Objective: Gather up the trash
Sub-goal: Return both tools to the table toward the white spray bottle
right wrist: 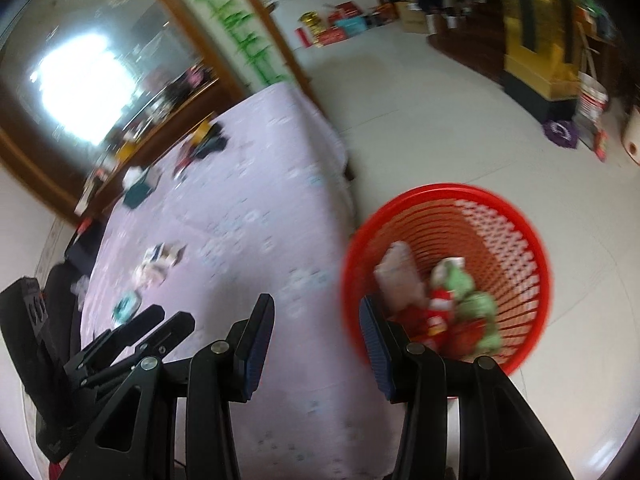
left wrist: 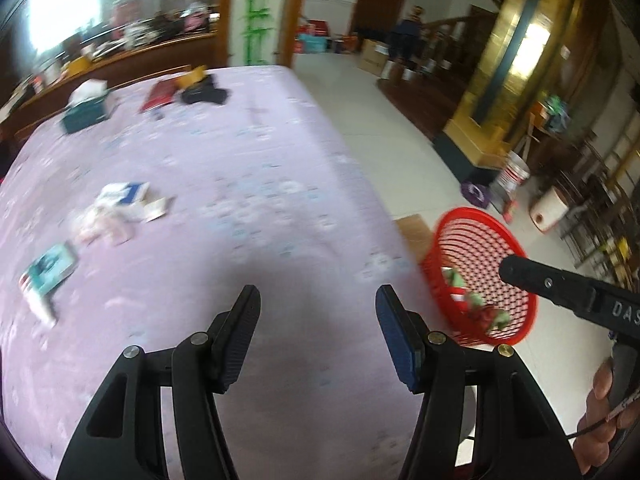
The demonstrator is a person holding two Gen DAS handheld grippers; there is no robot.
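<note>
While both jaws stand spread and hold nothing, the left hand-held gripper [left wrist: 316, 300] hangs above the lilac patterned bed [left wrist: 240, 160]. The right hand-held gripper [right wrist: 316, 312] hangs beside the red plastic mesh basket [right wrist: 516, 248], which holds crumpled wrappers [right wrist: 460, 304].

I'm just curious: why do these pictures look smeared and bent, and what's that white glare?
Left wrist view: fisheye bends the table edge, litter is smeared, window blown out. Right wrist view: red basket and trash blurred, same glare at upper left.

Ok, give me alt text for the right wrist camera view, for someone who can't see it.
An open, empty right hand-held gripper points past the edge of a lilac-covered table toward a red mesh basket on the pale floor, already holding crumpled green, red and white wrappers. More scraps of paper trash lie on the table, and the left hand-held gripper shows at lower left.
</note>
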